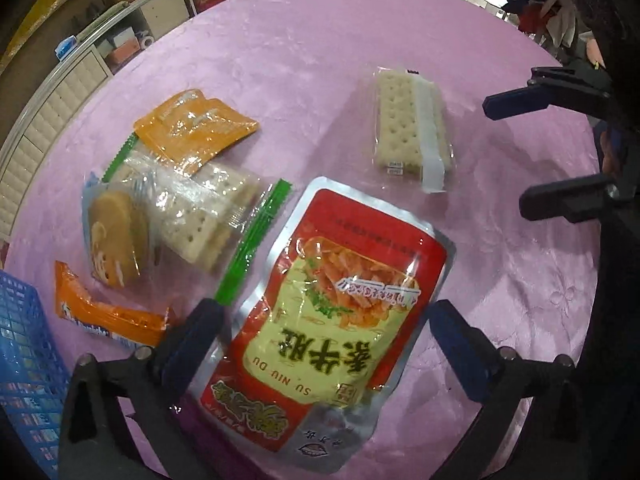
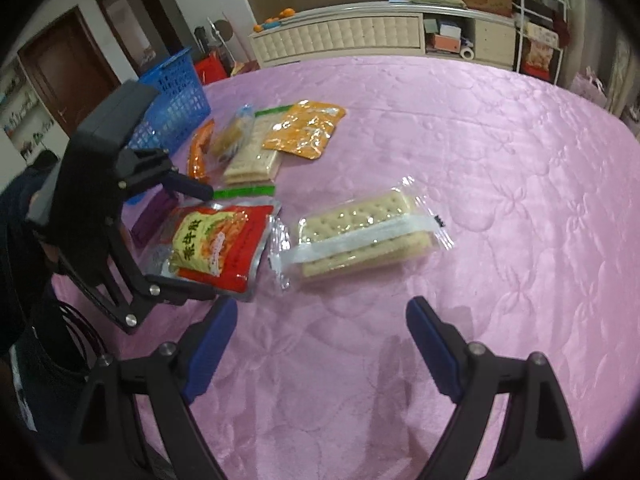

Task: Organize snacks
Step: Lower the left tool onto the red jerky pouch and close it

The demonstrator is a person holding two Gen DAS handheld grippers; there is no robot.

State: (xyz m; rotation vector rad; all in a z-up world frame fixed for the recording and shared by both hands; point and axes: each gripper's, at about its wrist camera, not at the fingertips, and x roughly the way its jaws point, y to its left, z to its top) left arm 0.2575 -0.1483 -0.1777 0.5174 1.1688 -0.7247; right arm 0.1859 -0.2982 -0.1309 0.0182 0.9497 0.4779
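Note:
A red and yellow snack pouch [image 1: 332,320] [image 2: 224,240] lies flat on the pink tablecloth [image 1: 320,40]. My left gripper [image 1: 324,340] [image 2: 208,240] points steeply down over it, open wide, one finger on each side of the pouch and neither pad pressing on it. A clear pack of crackers [image 1: 408,128] [image 2: 368,232] lies just beyond the pouch. In the right wrist view my right gripper [image 2: 322,308] hovers short of that pack, open with nothing between its fingers. It also shows at the right edge of the left wrist view as the right gripper [image 1: 504,156].
A heap of snacks lies to the left: orange packets [image 1: 196,124] [image 2: 304,128], a green-edged cracker pack [image 1: 200,208] [image 2: 252,164], a round cake pack [image 1: 116,232] and an orange sausage stick [image 1: 104,316] [image 2: 198,152]. A blue basket [image 1: 24,340] [image 2: 176,96] stands beyond them.

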